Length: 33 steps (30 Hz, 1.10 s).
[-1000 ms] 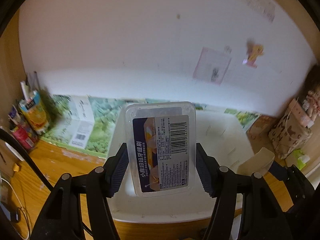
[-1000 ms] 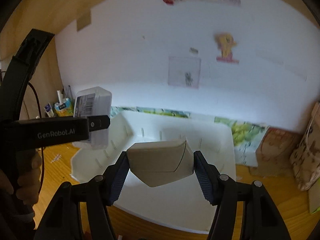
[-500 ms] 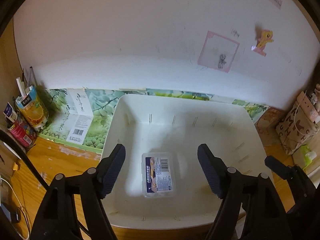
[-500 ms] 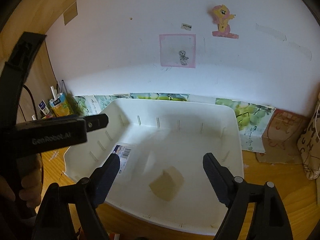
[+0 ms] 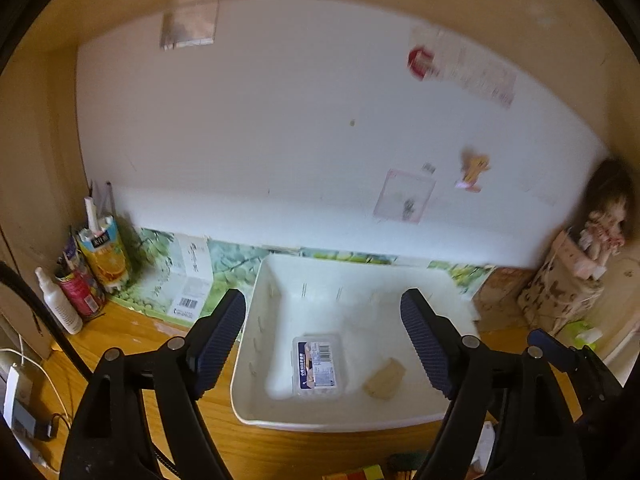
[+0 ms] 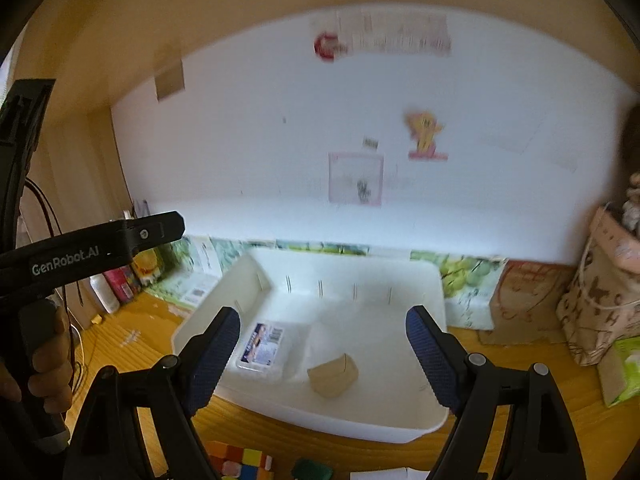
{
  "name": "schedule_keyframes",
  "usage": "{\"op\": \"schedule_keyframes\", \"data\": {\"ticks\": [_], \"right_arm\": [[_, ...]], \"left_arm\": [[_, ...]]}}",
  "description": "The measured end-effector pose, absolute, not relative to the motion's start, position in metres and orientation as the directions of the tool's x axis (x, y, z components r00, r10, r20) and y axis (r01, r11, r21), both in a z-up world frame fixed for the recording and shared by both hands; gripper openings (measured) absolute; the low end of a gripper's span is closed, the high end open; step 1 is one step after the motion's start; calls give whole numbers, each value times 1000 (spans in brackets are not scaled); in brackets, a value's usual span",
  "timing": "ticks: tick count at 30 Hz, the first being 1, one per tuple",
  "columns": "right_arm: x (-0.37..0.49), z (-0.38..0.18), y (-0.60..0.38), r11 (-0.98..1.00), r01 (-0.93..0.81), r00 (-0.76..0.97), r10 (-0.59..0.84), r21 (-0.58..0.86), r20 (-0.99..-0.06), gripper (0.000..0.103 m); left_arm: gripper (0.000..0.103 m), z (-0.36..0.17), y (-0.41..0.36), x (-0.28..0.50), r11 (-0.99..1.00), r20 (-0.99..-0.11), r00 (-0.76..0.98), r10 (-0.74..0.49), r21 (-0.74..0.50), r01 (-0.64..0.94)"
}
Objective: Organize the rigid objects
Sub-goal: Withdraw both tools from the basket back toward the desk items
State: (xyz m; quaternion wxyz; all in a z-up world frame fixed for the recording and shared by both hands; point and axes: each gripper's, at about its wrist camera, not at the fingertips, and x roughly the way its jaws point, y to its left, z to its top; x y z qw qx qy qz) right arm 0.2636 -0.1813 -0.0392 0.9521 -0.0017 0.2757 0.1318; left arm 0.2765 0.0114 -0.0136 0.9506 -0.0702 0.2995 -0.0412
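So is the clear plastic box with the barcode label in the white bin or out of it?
In. The clear plastic box lies flat, label up, on the floor of the white bin, beside the beige piece.

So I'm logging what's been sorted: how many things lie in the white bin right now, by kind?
In the white bin:
Clear plastic box with barcode label: 1
Beige wedge-shaped piece: 1
Total: 2

Bin (image 5: pixel 256 360) between fingers: smooth white plastic, slight gloss. Box (image 5: pixel 319 365) inside: clear glossy plastic, printed paper label. Finger pads (image 5: pixel 222 338): ribbed matt rubber. Desk (image 5: pixel 120 340) beneath: grained wood.
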Motion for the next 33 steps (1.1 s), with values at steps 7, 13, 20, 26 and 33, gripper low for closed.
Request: {"op": "schedule_keyframes", "data": {"ticks": [7, 13, 20, 26, 33], "right_arm": [[213, -10, -183, 977, -210, 881, 209, 45, -424, 98], [161, -2, -165, 982, -183, 904, 187, 46, -385, 98], [98, -3, -139, 986, -160, 909, 166, 47, -382, 98], [54, -9, -125, 992, -121, 910, 124, 32, -396, 98], [17, -18, -121, 998, -70, 903, 66, 6, -424, 98]], "left_arm": [[83, 20, 29, 226, 983, -478, 866, -150, -169, 77], [83, 37, 48, 180, 980, -436, 884, -171, -171, 105], [83, 37, 67, 126, 975, -452, 868, -204, -168, 142], [83, 26, 75, 94, 971, -499, 834, -235, -161, 177], [83, 7, 73, 68, 957, -563, 775, -287, -197, 211]]}}
